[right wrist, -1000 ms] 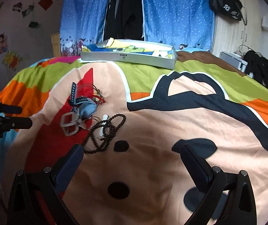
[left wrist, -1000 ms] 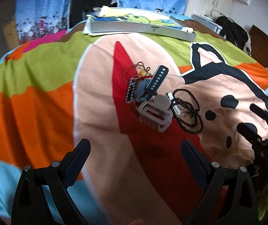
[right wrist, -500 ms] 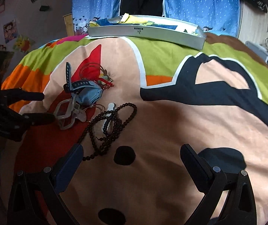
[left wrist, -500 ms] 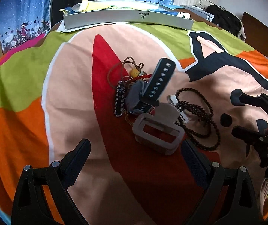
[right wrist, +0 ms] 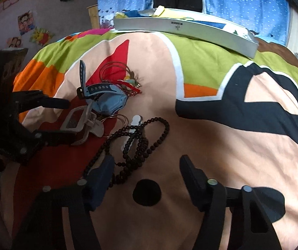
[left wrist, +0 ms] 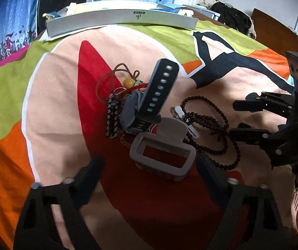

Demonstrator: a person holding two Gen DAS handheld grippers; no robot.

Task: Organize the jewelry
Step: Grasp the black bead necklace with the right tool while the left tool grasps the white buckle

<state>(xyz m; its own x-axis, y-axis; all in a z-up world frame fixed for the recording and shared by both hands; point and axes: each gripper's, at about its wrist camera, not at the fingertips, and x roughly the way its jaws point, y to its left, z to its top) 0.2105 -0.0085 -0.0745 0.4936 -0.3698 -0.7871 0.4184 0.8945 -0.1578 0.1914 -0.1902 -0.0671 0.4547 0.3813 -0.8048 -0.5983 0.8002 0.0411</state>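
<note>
Bedspread: jewelry pile nearer both grippers.

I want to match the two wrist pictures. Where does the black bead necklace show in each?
Left wrist: black bead necklace lies right of centre, beside the grey hair claw.
Right wrist: necklace lies left of centre, just ahead of the left finger.
Shared landmark: long grey box at the far edge.

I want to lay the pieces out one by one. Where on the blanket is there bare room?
Bare blanket lies right of the black bead necklace, and between the jewelry pile and the grey box. It is crowded around the pile, where the left gripper and right gripper close in.
</note>
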